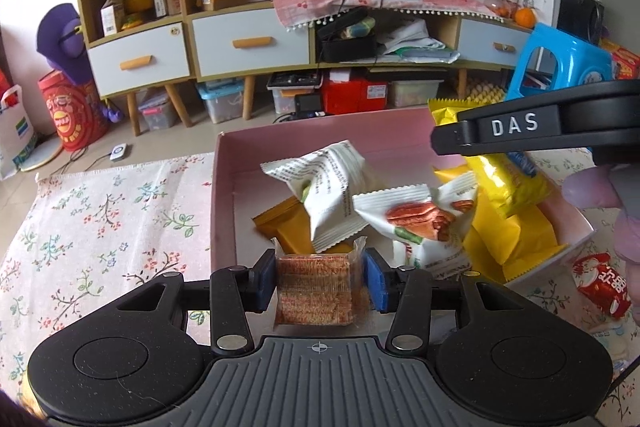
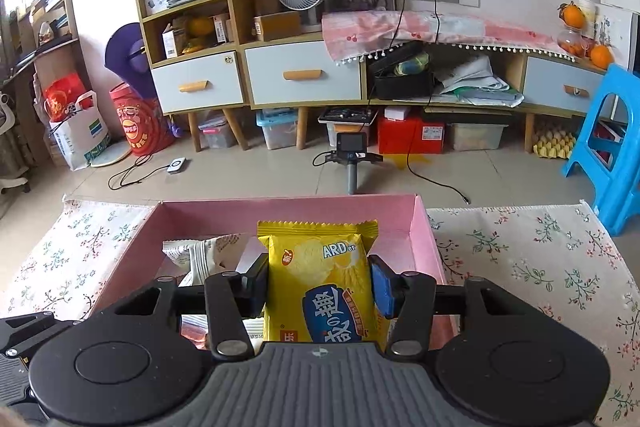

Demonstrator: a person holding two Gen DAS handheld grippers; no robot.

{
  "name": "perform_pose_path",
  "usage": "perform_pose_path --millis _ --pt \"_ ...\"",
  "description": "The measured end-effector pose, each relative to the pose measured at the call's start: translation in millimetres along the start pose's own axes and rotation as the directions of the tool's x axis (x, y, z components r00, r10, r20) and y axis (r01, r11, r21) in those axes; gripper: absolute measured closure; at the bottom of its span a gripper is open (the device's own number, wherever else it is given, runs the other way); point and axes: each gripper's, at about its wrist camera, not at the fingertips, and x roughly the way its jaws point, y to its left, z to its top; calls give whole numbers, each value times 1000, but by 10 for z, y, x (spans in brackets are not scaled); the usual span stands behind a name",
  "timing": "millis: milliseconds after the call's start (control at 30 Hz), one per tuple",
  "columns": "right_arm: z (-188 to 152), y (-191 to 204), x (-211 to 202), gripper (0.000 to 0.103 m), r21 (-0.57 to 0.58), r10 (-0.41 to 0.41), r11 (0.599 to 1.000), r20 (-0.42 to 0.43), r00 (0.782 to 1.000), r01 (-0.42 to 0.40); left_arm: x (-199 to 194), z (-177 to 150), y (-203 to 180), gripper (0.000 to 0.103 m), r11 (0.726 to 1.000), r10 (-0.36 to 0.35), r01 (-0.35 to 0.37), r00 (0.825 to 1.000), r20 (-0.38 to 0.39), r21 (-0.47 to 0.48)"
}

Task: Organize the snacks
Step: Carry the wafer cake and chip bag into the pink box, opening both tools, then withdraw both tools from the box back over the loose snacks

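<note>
My left gripper [image 1: 318, 277] is shut on a clear-wrapped wafer pack [image 1: 314, 291] at the near rim of the pink box [image 1: 224, 195]. The box holds white snack packets [image 1: 332, 187], an orange packet [image 1: 280, 223] and yellow packets [image 1: 516, 239]. My right gripper [image 2: 318, 285] is shut on a yellow chip bag [image 2: 320, 279] and holds it over the same pink box [image 2: 424, 227]. In the left wrist view the right gripper's finger [image 1: 516, 135] shows at the right with the yellow bag [image 1: 500, 183] hanging below it. A white packet [image 2: 204, 255] lies in the box to the left.
The box sits on a floral cloth [image 1: 104, 223]. A red snack packet [image 1: 600, 285] lies on the cloth right of the box. A blue plastic stool [image 2: 612, 147] stands at the right. A cabinet with drawers [image 2: 300, 75] and storage bins [image 2: 280, 127] line the far wall.
</note>
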Motion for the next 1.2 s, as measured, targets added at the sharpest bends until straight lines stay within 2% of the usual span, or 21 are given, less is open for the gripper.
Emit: perform_pose_path --millis 67,133,200,400,533,600,933,1200 --pt "10 -11 -24 58 6 1 1000 6 1000 -1 -10 1 -15 52 1000 5 -5 1000 4 9" --pt "31 -26 -53 51 13 6 1000 10 1000 -6 -19 7 -23 48 1000 6 -6 1000 3 16" --pt "43 -25 -97 41 11 0 1000 17 1000 0 -42 12 -29 37 1000 11 -11 1000 11 19" --pt "60 -2 -233 30 -21 -16 1000 35 999 17 -115 22 -30 26 1000 12 -12 1000 14 16" --pt "66 -6 -342 24 -33 -24 999 46 999 26 -185 20 -41 23 1000 12 -13 1000 11 22" --pt "63 -13 -397 21 -30 -25 999 50 998 27 -237 14 -41 17 1000 5 -5 1000 14 19" --pt "-73 -31 -652 13 -47 -45 998 45 998 47 -489 -40 60 13 999 -18 18 1000 5 -38" --pt "-278 -7 -794 12 -74 -53 996 28 998 55 -668 -134 177 9 1000 -11 11 1000 9 -26"
